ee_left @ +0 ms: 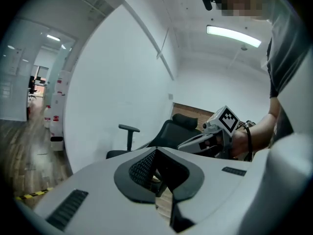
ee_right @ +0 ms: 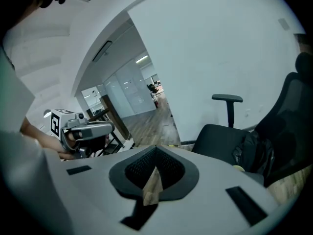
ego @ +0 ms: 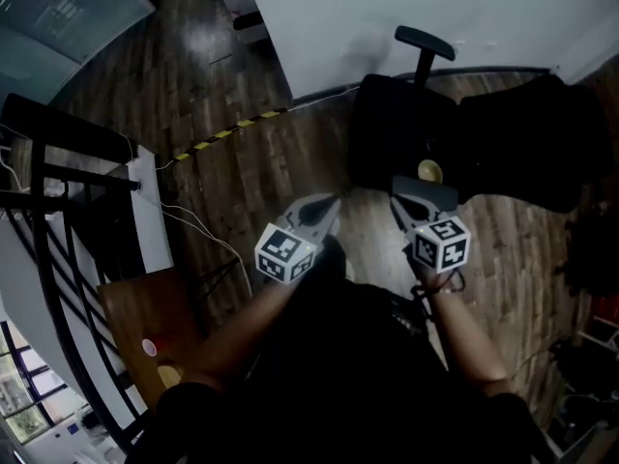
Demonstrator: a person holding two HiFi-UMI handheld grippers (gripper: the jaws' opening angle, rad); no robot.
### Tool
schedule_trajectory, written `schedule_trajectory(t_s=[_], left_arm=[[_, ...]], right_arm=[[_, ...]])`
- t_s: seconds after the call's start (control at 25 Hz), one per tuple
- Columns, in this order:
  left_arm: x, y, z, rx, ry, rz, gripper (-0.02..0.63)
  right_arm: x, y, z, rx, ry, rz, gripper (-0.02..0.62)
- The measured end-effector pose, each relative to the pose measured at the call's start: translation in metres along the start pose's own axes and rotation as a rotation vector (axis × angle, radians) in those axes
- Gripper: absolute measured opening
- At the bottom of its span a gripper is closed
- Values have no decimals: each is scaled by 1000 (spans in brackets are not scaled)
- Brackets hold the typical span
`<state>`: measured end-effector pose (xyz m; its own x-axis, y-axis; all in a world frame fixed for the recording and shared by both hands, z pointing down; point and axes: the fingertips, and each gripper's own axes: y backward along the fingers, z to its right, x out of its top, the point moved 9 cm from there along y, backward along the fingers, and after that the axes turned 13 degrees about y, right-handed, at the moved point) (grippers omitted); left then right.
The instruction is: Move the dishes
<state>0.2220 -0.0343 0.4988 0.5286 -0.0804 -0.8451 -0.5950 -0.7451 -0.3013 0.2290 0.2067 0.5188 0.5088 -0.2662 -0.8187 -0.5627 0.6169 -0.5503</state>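
1. Here, the left gripper is squeezed shut with nothing in it. Its own view shows the two jaws meeting at the tip, with only floor behind them.
2. The right gripper is squeezed shut too, and it holds nothing.
3. Both grippers point at a black chair. No plate or bowl shows there, only a small yellow thing on the seat.
4. The only things that might be dishes are low on the left. A brown table there has a little round cup and a yellow blob on it. They are too small to tell for sure.
5. That table is well apart from both grippers, to the left and back beside the person. The left gripper is nearer, so I think the person must turn left first.
6. No words can be read. The cubes have black and white squares, and striped tape lies on the floor.
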Motion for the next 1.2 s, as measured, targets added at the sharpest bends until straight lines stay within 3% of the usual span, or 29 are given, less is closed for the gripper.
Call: schedule_trajectory(t_s=[0.32,0.52,0.88,1.04,1.2], left_arm=[[44,-84,-28,-178,-37,-70,-9],[80,-128,-41,-300,-88,-98,-9],[98,-195,-31,-511,-131,-174,-9],[102,-211,-19,-556,-147,-184,-9],[108,-223,-16,-551,-163,-178,-9]], right_arm=[[8,2,54,-158,-135,27,11],[13,14,83,-304,-193,42,11],[15,45,109,-508,-300,102,11],[15,64,122,-558,-302,109,11],[16,74,144,-574,-300,131,11]])
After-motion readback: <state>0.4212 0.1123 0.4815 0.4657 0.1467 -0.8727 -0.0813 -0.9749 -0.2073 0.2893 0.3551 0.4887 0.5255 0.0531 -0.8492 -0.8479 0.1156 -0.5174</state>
